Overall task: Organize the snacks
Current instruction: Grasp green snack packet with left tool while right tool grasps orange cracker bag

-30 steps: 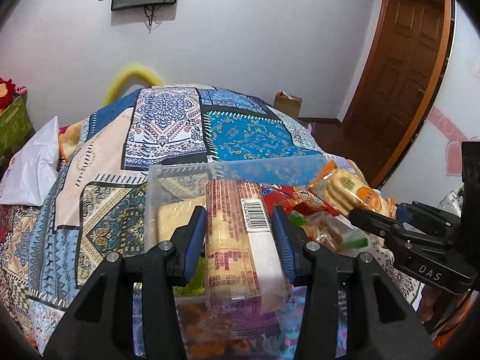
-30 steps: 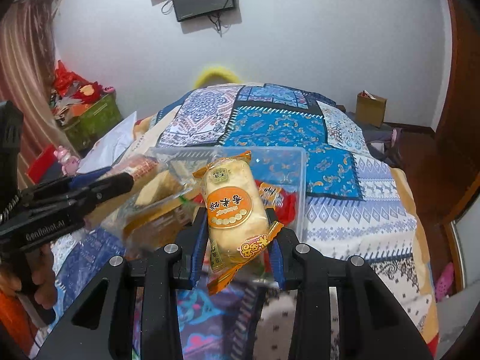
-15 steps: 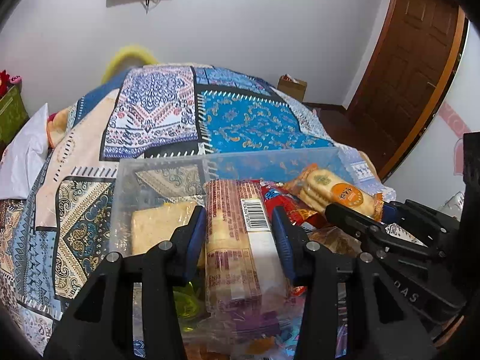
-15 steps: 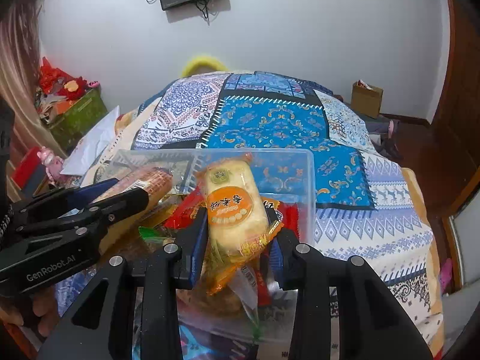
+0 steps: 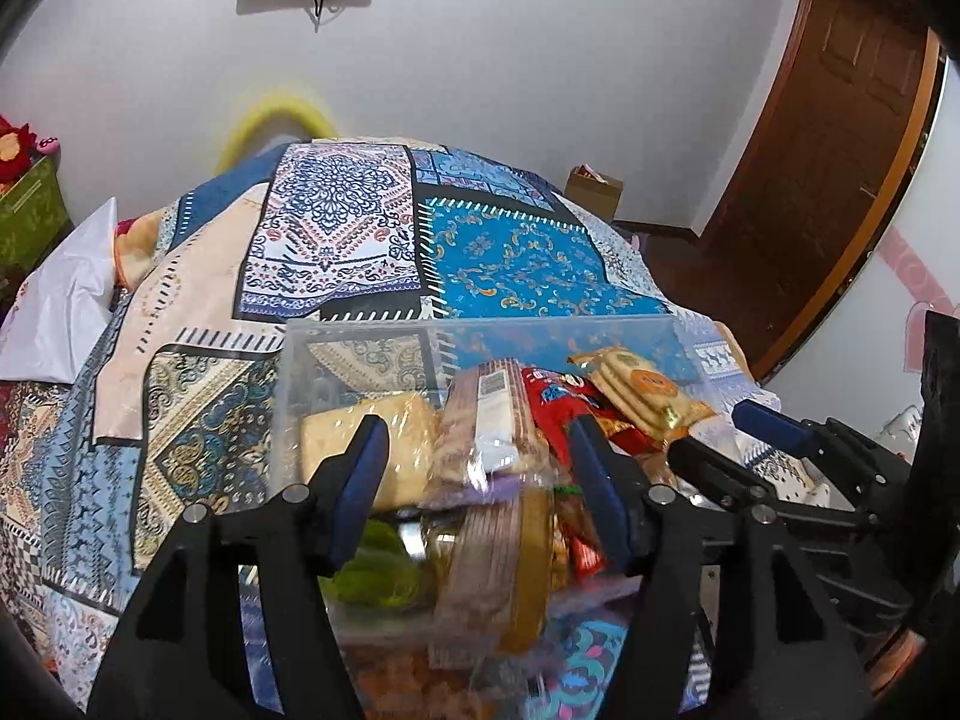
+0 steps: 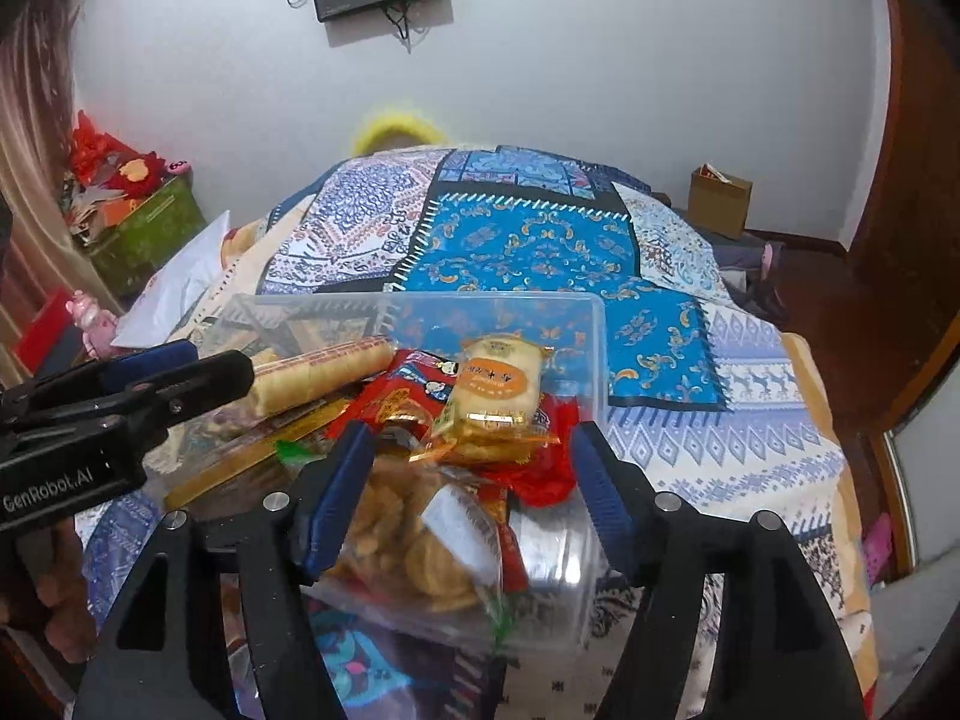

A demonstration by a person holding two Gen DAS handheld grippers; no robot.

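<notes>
A clear plastic bin (image 5: 372,333) (image 6: 591,324) sits on the patchwork bed, heaped with snack packs. My left gripper (image 5: 474,450) is open above it; the long biscuit roll with a barcode (image 5: 489,420) (image 6: 324,369) lies on the pile between its fingers, free of them. My right gripper (image 6: 465,456) is open; the yellow rice-cracker pack with an orange label (image 6: 495,387) (image 5: 639,387) rests on a red packet (image 6: 408,387) in the bin. A pale wafer pack (image 5: 414,438) lies at the bin's left. Cookies in a clear bag (image 6: 414,546) lie near its front.
The patterned quilt (image 5: 510,264) (image 6: 528,246) covers the bed beyond the bin. A white plastic bag (image 5: 60,294) lies at the left edge. A green box with toys (image 6: 144,234) stands left, a cardboard box (image 6: 717,201) and a wooden door (image 5: 828,150) right.
Both grippers opened and let go: the biscuit roll and the rice-cracker pack dropped onto the pile in the bin. Both grippers drew back slightly.
</notes>
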